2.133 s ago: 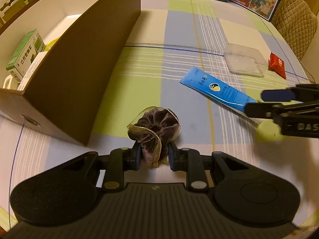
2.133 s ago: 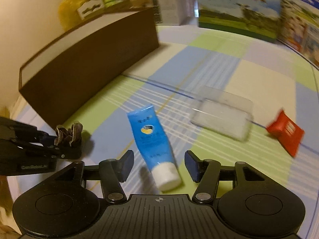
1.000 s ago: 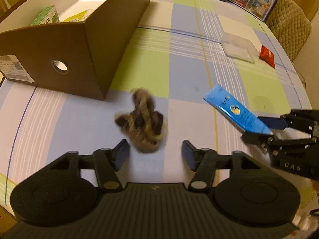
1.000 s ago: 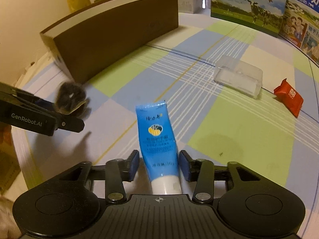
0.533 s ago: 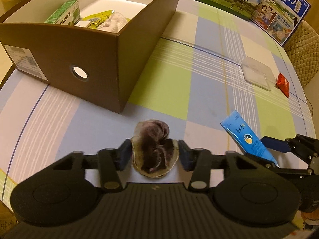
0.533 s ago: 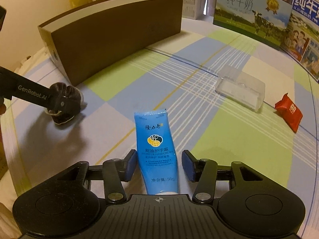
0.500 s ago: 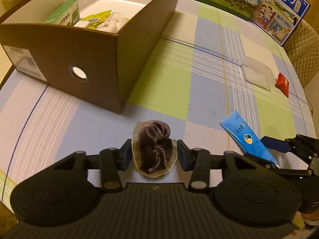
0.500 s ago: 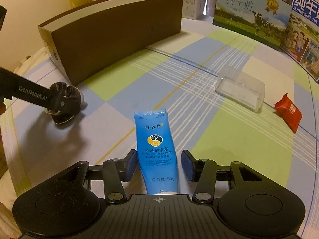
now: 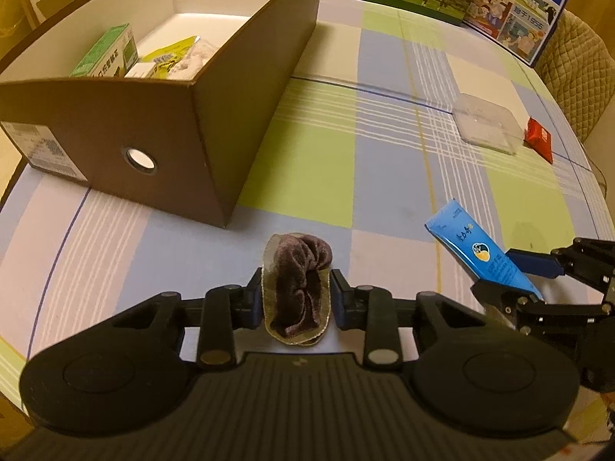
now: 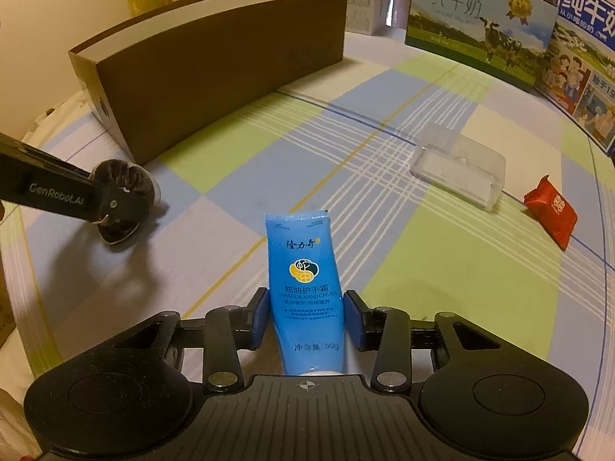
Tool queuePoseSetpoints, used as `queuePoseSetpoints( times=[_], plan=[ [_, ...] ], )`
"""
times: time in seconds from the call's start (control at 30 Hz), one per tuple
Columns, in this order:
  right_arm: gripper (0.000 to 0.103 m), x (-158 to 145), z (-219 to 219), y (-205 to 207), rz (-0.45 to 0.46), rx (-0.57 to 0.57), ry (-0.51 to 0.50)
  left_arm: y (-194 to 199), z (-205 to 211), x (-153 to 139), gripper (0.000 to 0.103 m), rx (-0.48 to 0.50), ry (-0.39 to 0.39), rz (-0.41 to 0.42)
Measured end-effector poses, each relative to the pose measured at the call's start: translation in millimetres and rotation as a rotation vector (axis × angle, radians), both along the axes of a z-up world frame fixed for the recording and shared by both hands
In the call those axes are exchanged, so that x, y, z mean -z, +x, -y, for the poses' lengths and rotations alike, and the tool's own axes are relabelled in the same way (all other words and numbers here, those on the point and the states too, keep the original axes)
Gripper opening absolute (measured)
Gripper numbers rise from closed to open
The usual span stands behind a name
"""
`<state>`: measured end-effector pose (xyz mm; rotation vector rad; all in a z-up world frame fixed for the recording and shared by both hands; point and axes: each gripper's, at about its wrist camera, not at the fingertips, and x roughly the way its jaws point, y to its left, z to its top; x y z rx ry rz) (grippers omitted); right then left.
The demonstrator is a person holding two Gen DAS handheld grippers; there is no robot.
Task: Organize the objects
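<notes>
Scrunchie (image 9: 296, 288) pinched in the closing left gripper (image 9: 295, 301), cardboard box (image 9: 215, 88) ahead-left of it (right gripper (image 10: 306, 317) closing around a blue tube (image 10: 305, 288) lying lengthwise).

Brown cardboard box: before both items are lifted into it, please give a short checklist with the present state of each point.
1. Brown velvet scrunchie between the closing left hand-held gripper pads: ok.
2. Blue hand cream tube between the closing right hand-held gripper pads: ok.
3. Right pads pressing the tube: cannot tell.
4. Brown cardboard box open on top: ok.
5. Free space inside the box: ok.
</notes>
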<state>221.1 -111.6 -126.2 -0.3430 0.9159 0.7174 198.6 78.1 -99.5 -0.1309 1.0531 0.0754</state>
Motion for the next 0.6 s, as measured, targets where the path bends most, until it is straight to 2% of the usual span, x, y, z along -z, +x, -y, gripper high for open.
queuePoseSetpoints(
  times=[0.6],
  plan=[
    [0.038,-28.7,4.2,5.1,0.032,0.037,0.063,-5.2,7.8,-25.7,0.017,0.057,-0.006,0.067]
  ],
)
